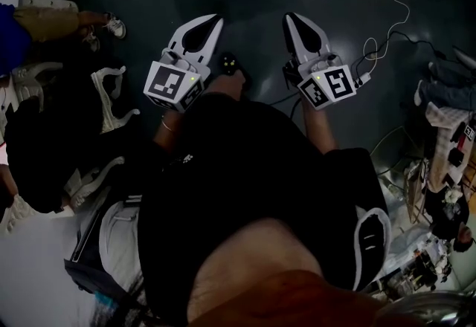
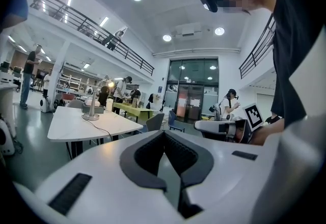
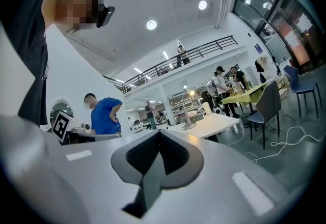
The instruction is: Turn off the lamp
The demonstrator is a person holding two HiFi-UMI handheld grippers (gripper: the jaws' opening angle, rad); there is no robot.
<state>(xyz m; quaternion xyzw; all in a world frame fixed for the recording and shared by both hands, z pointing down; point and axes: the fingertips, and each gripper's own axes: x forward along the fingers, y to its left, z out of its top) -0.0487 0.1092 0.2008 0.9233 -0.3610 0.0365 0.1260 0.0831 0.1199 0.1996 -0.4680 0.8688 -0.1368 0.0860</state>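
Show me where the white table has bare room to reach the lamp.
In the left gripper view the white table is bare left of and in front of the lamp. Its cable trails over the near right edge. Crowded behind the base: a white container and a dark box.

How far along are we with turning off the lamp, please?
Nothing is done yet: the lamp glows on the distant table. In hand: left tongs and right tongs are shut, empty, pointing towards it. Left: reach the lamp and switch it off.
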